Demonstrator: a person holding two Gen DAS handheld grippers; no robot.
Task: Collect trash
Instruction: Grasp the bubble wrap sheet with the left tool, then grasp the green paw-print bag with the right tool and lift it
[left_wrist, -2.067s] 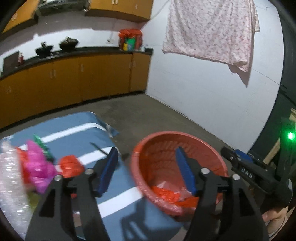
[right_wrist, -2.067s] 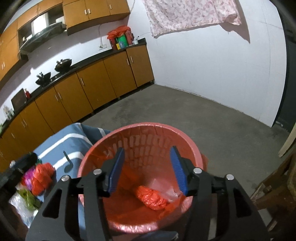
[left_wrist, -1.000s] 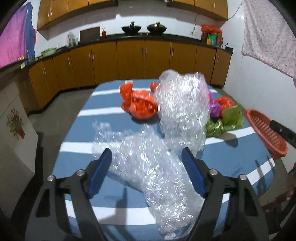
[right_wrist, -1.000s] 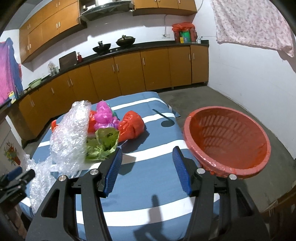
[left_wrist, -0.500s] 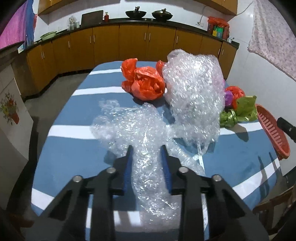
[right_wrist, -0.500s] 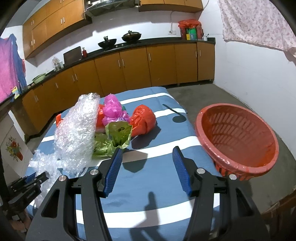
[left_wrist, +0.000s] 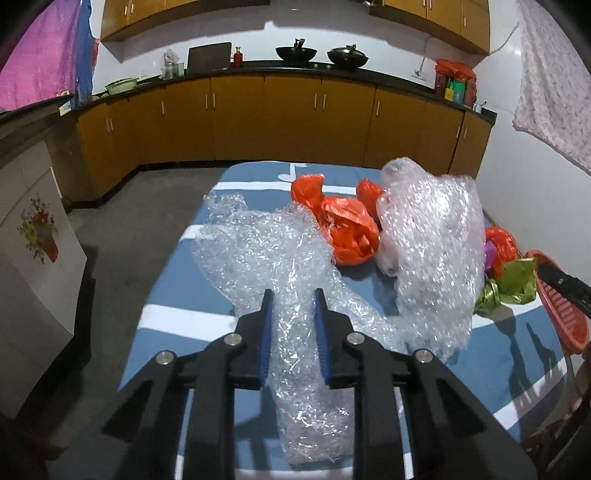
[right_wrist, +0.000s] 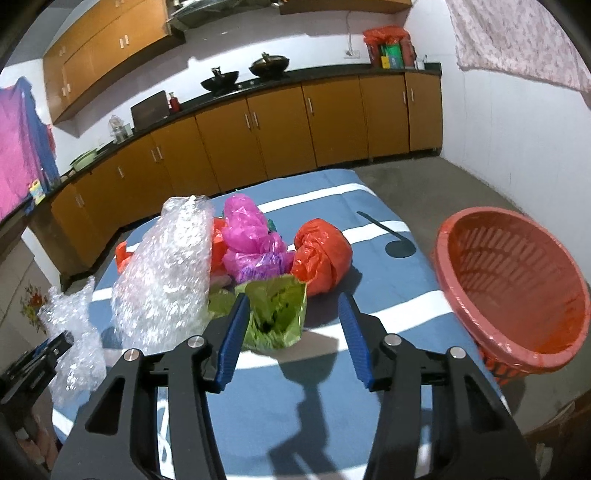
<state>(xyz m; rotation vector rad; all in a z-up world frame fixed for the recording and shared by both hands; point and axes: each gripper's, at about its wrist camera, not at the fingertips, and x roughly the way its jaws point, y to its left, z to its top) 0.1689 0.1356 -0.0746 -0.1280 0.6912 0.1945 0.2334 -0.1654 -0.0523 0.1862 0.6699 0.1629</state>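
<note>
My left gripper (left_wrist: 292, 299) is shut on a long crumpled sheet of bubble wrap (left_wrist: 269, 258) and holds it above the blue striped table (left_wrist: 177, 317); it also shows at the left of the right wrist view (right_wrist: 74, 332). A second, taller wad of bubble wrap (left_wrist: 432, 251) (right_wrist: 166, 273) stands beside it. Orange bags (left_wrist: 343, 225) (right_wrist: 321, 254), a pink bag (right_wrist: 247, 236) and a green bag (right_wrist: 277, 314) lie in the middle. My right gripper (right_wrist: 291, 306) is open, empty, just in front of the green bag. The red basket (right_wrist: 517, 288) sits at the table's right edge.
Wooden kitchen cabinets (left_wrist: 295, 122) with woks on the counter run along the far wall. A white cabinet with a flower picture (left_wrist: 33, 266) stands left of the table. A patterned cloth (left_wrist: 554, 81) hangs on the right wall. The right gripper's tip (left_wrist: 565, 286) shows over the basket rim.
My left gripper closed on the bubble wrap sheet and has lifted it a little. My right gripper has moved forward toward the green bag, still open.
</note>
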